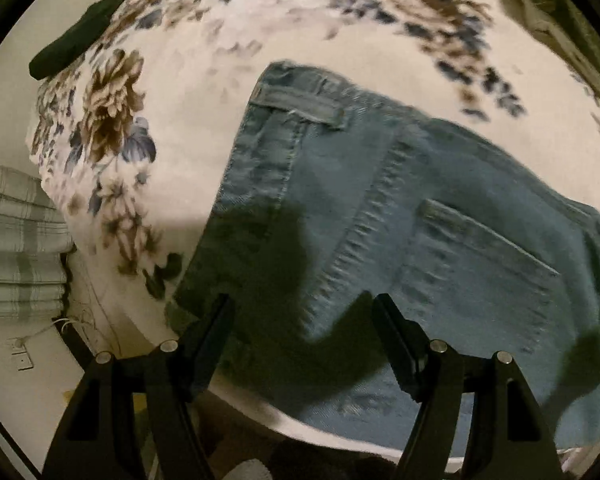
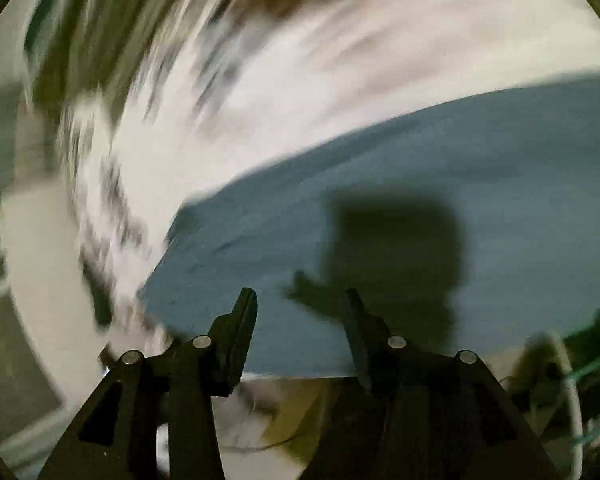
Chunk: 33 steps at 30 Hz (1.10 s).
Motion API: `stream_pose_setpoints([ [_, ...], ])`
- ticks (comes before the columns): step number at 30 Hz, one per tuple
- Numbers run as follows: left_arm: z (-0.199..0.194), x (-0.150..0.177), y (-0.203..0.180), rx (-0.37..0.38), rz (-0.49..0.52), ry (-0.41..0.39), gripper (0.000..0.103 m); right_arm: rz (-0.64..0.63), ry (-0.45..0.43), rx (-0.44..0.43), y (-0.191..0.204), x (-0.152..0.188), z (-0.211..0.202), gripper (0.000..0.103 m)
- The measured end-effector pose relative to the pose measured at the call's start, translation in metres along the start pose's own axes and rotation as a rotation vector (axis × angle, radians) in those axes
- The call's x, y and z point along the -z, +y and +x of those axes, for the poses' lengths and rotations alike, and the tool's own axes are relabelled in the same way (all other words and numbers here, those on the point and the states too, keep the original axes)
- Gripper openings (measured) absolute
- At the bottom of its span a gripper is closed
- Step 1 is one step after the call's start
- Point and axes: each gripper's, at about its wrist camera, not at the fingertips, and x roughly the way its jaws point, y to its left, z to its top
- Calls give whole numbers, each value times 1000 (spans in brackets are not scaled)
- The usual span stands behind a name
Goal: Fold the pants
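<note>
item: jeans (image 1: 400,216), flat on the floral bed (image 1: 196,80), waistband end under my left gripper (image 1: 302,308). both my left and right gripper (image 2: 300,300) hover wide apart, empty. step, i judge: between folds; next needs an edge pinched.

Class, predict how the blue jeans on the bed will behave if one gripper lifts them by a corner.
The jeans would probably sag and drape, since they lie flat and limp on the floral bedspread. Their thick seams and pocket suggest fairly heavy denim, unlikely to slip.
</note>
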Motion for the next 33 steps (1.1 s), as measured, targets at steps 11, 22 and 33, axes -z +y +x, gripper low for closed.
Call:
stream_pose_setpoints([
  [11,8,-5,46,103,-40,25,74,17,-117,71,40,-89,22,39],
  [22,19,22,130,149,-319,77,72,-14,34,77,4,21,27,41],
  [33,36,31,131,215,-305,13,24,457,-121,48,-163,132,0,41],
])
